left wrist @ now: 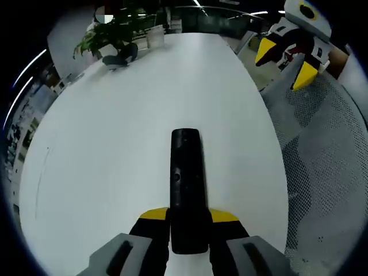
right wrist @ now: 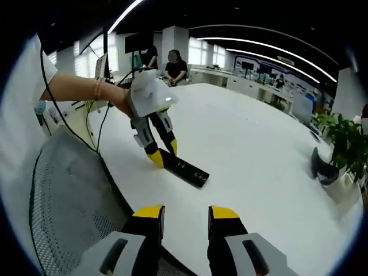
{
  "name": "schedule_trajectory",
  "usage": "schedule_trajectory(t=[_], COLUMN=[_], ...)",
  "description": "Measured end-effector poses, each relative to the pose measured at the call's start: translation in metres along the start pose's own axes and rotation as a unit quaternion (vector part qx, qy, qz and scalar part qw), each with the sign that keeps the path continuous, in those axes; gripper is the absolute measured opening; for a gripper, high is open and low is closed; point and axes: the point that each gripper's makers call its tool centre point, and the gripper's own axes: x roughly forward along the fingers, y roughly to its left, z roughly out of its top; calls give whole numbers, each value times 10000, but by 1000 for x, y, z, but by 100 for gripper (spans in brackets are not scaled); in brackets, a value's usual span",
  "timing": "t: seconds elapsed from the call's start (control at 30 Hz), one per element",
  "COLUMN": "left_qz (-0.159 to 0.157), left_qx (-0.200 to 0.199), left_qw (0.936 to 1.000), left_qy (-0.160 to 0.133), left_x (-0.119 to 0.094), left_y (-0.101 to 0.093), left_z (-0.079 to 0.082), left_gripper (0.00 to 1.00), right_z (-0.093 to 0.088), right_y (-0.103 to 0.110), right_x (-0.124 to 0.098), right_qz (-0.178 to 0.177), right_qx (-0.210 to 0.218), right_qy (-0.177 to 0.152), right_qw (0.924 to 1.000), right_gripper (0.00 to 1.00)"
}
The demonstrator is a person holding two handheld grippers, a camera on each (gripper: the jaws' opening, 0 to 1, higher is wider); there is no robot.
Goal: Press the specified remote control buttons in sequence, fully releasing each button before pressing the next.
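Note:
A long black remote [left wrist: 187, 184] lies on the white table [left wrist: 103, 149], pointing away from me. My left gripper [left wrist: 187, 217] is shut on its near end, with a yellow-tipped finger on each side. In the right gripper view the same remote [right wrist: 187, 168] rests flat on the table [right wrist: 259, 144], gripped at its left end by the left gripper [right wrist: 165, 153], which a person's hand holds from above. My right gripper [right wrist: 187, 214] hangs open over the table's near edge, well short of the remote, with nothing between its fingers. The left gripper view shows that right gripper [left wrist: 286, 62] at the far right, off the table's edge.
A grey mesh chair [right wrist: 69, 195] stands by the table's edge, and its mesh seat [left wrist: 328, 172] is at the right in the left gripper view. A potted plant [left wrist: 112, 34] [right wrist: 345, 141] sits at the table's far end. People [right wrist: 175, 66] sit in the office behind.

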Motion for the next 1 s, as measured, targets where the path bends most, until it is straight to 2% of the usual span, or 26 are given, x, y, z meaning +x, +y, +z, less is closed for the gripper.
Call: schedule_trajectory(t=[0.33,0.5,0.63,0.7,1.0], left_qz=[1,-65,-120,-276,-507], left_qx=[-94,218,511,751,813], left_qw=[9995,9994,9982,9963,9944], left_qy=[-288,-268,-277,-304,-437], left_x=[-3,-4,-4,-4,-3], left_y=[-42,-58,-62,-66,-66], left_z=[-3,-4,-4,-3,-2], left_gripper=[23,23,23,23,23], right_z=[-4,-6,-10,-13,-28], right_y=[13,17,17,17,24], right_x=[22,29,34,37,54], right_qz=[470,677,825,924,1421], right_qx=[-276,-462,-587,-684,-1063], right_qy=[240,364,475,551,927], right_qw=[9982,9960,9937,9918,9798], right_gripper=[25,21,16,14,0])
